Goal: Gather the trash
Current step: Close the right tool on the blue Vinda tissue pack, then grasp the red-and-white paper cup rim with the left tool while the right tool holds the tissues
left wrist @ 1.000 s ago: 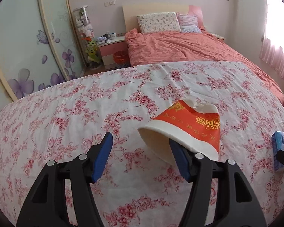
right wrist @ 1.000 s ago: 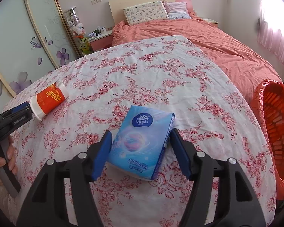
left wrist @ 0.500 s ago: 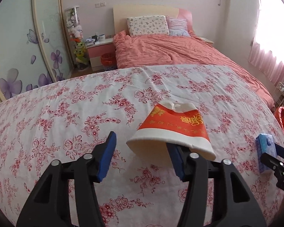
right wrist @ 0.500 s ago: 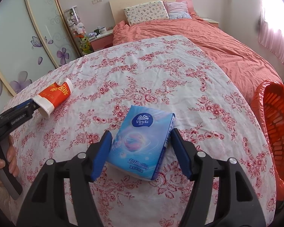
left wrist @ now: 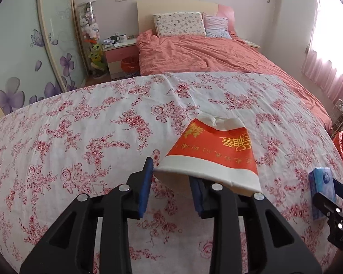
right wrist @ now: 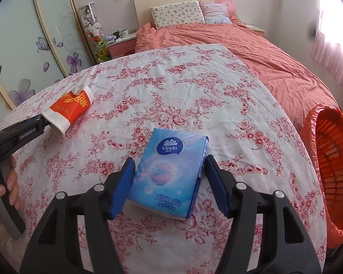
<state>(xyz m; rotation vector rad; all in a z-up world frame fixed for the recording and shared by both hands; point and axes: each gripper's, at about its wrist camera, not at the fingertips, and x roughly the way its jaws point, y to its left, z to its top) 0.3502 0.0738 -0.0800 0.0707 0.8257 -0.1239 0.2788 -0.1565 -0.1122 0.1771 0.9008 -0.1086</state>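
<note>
The left gripper [left wrist: 171, 182] has just been closing, its jaws narrowing on the near rim of the crushed paper cup [left wrist: 211, 153], one blue pad outside at 9 o'clock, the other tucked inside; whether they pinch yet I cannot tell. The right gripper [right wrist: 169, 180] clamps the tissue pack [right wrist: 169, 171]. Both point steeply down over the floral cloth [right wrist: 194, 86]. Nothing looks binned: the orange basket [right wrist: 331, 159] waits at 3 o'clock
</note>
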